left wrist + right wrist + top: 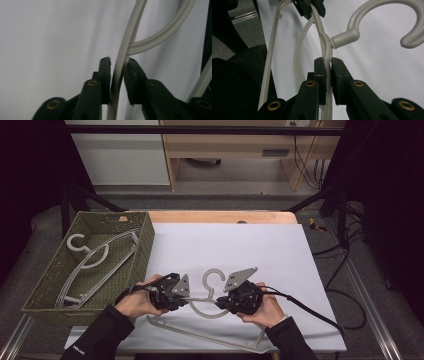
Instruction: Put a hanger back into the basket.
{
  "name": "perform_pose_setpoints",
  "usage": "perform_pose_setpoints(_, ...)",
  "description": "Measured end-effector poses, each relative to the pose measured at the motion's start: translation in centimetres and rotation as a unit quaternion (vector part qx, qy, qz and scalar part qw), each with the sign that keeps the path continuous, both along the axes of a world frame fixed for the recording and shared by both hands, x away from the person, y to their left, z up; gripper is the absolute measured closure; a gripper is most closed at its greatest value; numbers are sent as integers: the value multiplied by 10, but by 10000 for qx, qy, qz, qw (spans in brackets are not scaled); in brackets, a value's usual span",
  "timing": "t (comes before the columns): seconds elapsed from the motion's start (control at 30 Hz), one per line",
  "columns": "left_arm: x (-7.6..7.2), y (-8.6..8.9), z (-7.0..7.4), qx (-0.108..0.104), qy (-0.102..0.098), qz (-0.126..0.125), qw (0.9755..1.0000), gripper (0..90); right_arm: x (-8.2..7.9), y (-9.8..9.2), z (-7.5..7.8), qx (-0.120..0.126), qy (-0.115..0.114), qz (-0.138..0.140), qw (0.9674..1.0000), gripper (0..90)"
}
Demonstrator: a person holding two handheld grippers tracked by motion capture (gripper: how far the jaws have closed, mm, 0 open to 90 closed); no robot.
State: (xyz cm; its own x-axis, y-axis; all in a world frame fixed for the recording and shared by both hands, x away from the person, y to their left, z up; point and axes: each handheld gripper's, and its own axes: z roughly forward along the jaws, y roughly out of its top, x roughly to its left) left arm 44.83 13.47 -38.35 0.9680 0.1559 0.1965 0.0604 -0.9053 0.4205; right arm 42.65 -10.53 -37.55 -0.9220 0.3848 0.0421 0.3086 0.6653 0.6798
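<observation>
A: Where is the hanger? We see a pale grey plastic hanger (pixel 210 306) near the front of the tabletop (pixel 240 245), on the white sheet, its hook (pixel 212 276) pointing toward the far side.

B: Yes, and both tools are on it. Our left tool (pixel 186 300) grips the hanger's shoulder bar left of the neck; in the left gripper view (pixel 117 82) the bar runs up between the two black jaws, which press it from both sides.

A: And the right one? Our right tool (pixel 220 304) is clamped on the bar just right of the neck. In the right gripper view (pixel 327 75) the jaws pinch the bar right below the joint where the hook (pixel 384 20) springs off, and the other tool shows farther along the same bar at the top.

B: What else do we see? A green woven basket (pixel 145 245) stands at the left edge of the tabletop, with more grey hangers (pixel 95 260) lying inside it. Each hand (pixel 137 301) holds its tool from the near side, dark sleeves coming in below.
</observation>
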Motion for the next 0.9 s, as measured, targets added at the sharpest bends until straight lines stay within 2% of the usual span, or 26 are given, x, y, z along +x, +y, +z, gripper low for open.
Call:
perform_pose_setpoints(0.13, -3, -1, -1, 167, 14, -113, 9998, 787, 1, 1, -1, 34, 63, 67, 10000, 836)
perform_pose_setpoints(0.4, -9, 4, 4, 88, 75, -84, 9999, 811, 3, 0, -1, 101, -45, 124, 9999, 811)
perform_pose_setpoints(0.53, -14, 5, 6, -51, 126, 33, 9999, 820, 4, -2, 0, 115, -146, 0, 9998, 772)
perform_pose_setpoints(0.63, -17, 7, 9, -293, 194, 195, 9992, 822, 5, -2, 1, 159, -222, -60, 9996, 734)
perform_pose_setpoints(0.67, -17, 8, 10, -315, 205, 244, 9990, 822, 5, -3, 2, 163, -250, -95, 9995, 720)
perform_pose_setpoints(0.73, -18, 10, 11, -393, 197, 358, 9984, 822, 6, -6, 4, 263, -371, -216, 9987, 675)
perform_pose_setpoints(0.77, -18, 10, 12, -406, 134, 437, 9981, 822, 6, -8, 5, 289, -374, -264, 9985, 670)
perform_pose_setpoints(0.8, -18, 11, 12, -409, 157, 468, 9979, 822, 6, -11, 7, 348, -397, -348, 9980, 646)
perform_pose_setpoints(0.83, -18, 12, 12, -528, 139, 542, 9970, 823, 7, -13, 8, 413, -428, -374, 9975, 633)
perform_pose_setpoints(0.9, -18, 12, 13, -577, 103, 625, 9963, 823, 7, -18, 9, 450, -445, -527, 9966, 614)
